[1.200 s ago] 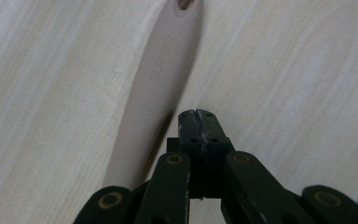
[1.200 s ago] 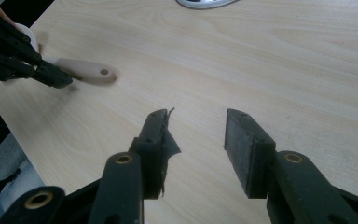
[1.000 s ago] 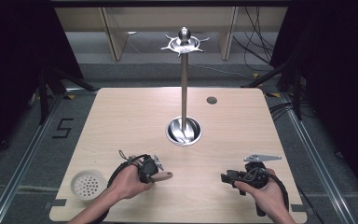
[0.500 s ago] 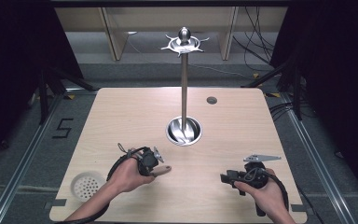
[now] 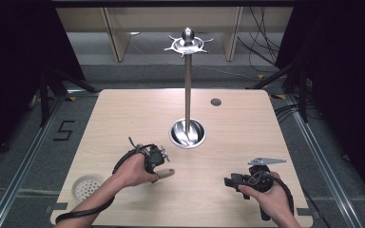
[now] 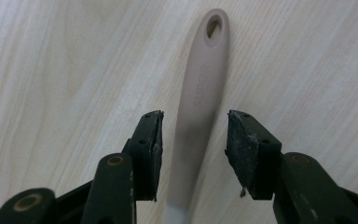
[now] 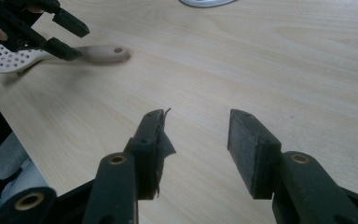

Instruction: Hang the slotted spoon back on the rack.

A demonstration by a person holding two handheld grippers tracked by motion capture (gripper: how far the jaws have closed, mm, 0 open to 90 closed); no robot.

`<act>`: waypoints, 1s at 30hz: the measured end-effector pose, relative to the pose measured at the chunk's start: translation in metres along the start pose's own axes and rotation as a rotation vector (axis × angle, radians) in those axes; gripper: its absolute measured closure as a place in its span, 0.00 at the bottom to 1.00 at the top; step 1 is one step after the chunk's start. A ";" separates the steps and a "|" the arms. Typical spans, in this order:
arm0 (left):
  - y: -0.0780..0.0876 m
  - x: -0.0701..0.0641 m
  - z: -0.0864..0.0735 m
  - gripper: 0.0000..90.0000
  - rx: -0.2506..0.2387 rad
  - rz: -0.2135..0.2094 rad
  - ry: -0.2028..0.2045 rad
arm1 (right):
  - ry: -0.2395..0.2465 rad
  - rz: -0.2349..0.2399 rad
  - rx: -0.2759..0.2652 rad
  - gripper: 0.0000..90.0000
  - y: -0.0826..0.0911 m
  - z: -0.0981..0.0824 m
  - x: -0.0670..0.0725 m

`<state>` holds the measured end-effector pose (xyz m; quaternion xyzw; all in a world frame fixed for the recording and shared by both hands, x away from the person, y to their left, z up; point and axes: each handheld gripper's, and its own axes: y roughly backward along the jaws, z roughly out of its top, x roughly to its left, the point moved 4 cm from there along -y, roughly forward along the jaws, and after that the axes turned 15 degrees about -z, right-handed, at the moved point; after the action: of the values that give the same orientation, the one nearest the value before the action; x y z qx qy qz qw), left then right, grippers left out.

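Your left hand-held gripper [image 5: 160,156] sits in the lower left of the high view, right over the beige handle of the slotted spoon [image 6: 200,88]. Its jaws have just been opening and now stand apart, with the handle between them but not squeezed. The spoon lies flat on the wooden surface [image 5: 123,118]. Its white head with the little holes [image 5: 86,186] hangs near the lower left edge of the surface.

Your right hand-held gripper [image 5: 233,181] rests in the lower right of the high view. Its jaws have been opening too, and nothing is between them.

The tall metal stand [image 5: 187,85] rises from the middle of the surface, with hooks at its top.

Here is what could go wrong, I think. The handle is smooth and round, so if you close on it off-center it may roll or slide out. If you bump the spoon while the jaws are apart, the head could tip off the edge close by. The hole in the handle's end [image 6: 213,25] is small, so a crooked grip would make it hard to hang on a hook. A loose hold may let the heavy head swing down.
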<state>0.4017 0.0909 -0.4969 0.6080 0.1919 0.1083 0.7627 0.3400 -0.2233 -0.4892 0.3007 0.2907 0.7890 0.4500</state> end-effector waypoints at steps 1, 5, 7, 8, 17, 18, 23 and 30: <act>-0.001 0.001 0.000 0.61 0.006 0.000 -0.004 | 0.002 -0.006 0.003 0.63 0.000 0.000 0.000; -0.006 0.005 0.001 0.61 0.022 -0.021 0.005 | 0.002 -0.011 0.001 0.62 0.000 0.000 0.001; -0.009 0.007 0.001 0.61 0.035 -0.036 0.005 | 0.004 -0.011 0.004 0.62 0.000 0.000 0.001; -0.010 0.007 0.001 0.61 0.035 -0.045 0.012 | 0.002 -0.010 0.003 0.62 0.000 0.000 0.001; -0.020 0.011 0.002 0.61 0.052 -0.087 0.013 | 0.001 -0.010 0.003 0.62 0.000 0.000 0.001; -0.020 0.011 0.003 0.61 0.051 -0.087 0.008 | 0.002 -0.012 0.006 0.62 0.000 0.000 0.001; -0.020 0.012 0.004 0.63 0.058 -0.093 0.003 | -0.016 -0.004 0.020 0.61 0.001 -0.001 0.003; -0.021 0.009 0.005 0.73 0.073 -0.098 -0.020 | 0.005 -0.009 0.014 0.61 0.000 -0.001 0.002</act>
<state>0.4108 0.0851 -0.5174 0.6264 0.2178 0.0576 0.7462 0.3389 -0.2220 -0.4897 0.3005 0.2989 0.7857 0.4506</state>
